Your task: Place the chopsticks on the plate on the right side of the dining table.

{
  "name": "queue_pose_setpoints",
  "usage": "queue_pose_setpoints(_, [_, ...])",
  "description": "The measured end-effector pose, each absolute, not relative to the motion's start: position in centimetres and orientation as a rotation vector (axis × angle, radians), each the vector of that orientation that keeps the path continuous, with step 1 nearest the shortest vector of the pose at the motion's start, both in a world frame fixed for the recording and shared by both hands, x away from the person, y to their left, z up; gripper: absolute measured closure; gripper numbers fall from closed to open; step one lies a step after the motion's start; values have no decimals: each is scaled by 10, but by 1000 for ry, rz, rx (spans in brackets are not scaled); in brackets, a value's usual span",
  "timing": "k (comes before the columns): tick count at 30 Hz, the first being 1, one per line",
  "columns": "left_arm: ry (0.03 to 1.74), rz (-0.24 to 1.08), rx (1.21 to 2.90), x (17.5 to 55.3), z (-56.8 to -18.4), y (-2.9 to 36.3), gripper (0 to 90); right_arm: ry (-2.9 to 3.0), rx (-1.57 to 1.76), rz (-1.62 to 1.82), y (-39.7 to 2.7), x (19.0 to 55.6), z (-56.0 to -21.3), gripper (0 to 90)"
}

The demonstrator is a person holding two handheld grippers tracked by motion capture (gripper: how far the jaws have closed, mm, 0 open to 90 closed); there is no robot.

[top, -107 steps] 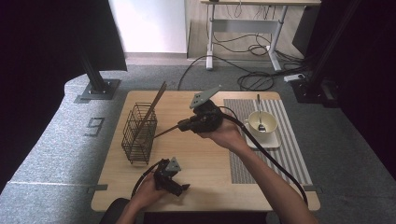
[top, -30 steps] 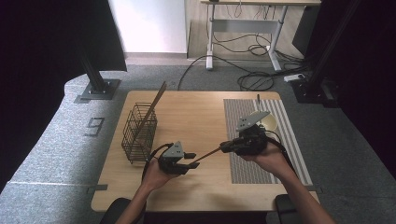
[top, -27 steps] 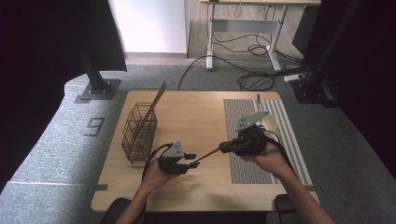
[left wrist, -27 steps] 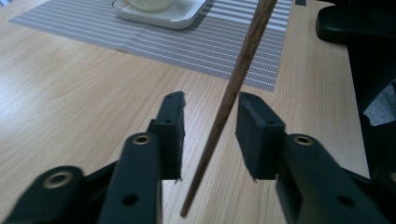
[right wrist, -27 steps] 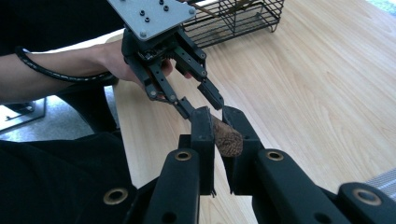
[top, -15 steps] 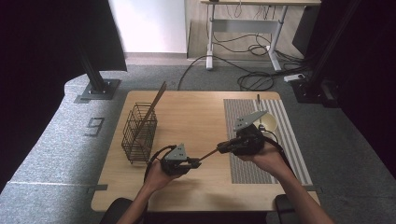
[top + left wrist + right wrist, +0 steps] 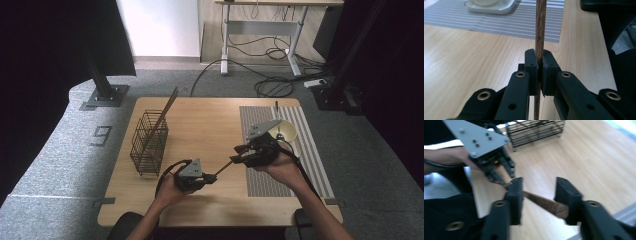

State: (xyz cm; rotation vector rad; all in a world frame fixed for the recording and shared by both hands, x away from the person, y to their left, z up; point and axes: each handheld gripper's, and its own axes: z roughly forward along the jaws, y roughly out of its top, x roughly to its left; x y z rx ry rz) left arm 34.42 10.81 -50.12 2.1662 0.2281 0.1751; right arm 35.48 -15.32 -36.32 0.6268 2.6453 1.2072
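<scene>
Chopstick handoff — the left gripper (image 7: 206, 178) has it now, the right gripper (image 7: 241, 153) is letting go

A second ago the right gripper's jaws were clamped on the wooden chopstick (image 7: 224, 168) and the left one was just closing in on its other end. Now, in the left gripper view, the pads (image 7: 532, 65) are pinched tight on the chopstick (image 7: 540, 30), while in the right gripper view the jaws have just been opening and stand apart with the stick (image 7: 544, 203) between them, maybe brushing one pad but not squeezed. So the stick hangs above the table (image 7: 210, 120) between the two hands, carried by the left side. My guess is it's headed for the wire basket (image 7: 149, 145), where another stick (image 7: 161, 117) leans already — the right hand just needs to back off cleanly.
</scene>
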Motion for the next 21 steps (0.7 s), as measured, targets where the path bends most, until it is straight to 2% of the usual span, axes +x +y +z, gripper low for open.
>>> queue_pose_setpoints(1, [228, 175, 2166, 344, -501, 108, 851, 2645, 627, 1207, -153, 355, -363, 497])
queue_pose_setpoints(2, [236, 164, 2172, 344, -502, 107, 851, 2596, 649, 1190, -152, 356, -364, 412])
queue_pose_setpoints(3, [236, 164, 2172, 344, -502, 107, 851, 2596, 649, 1190, -152, 356, -364, 412])
queue_pose_setpoints(6, [237, 156, 2182, 344, -503, 106, 851, 2523, 649, 1151, -149, 357, -366, 293])
queue_pose_setpoints(8, [236, 151, 2190, 344, -504, 105, 851, 2500, 643, 1157, -146, 357, -367, 266])
queue_pose_setpoints(12, [240, 138, 2205, 344, -505, 104, 850, 2477, 643, 1163, -141, 357, -370, 231])
queue_pose_setpoints(21, [268, 122, 2198, 346, -504, 109, 850, 2419, 695, 1060, -144, 361, -385, 232])
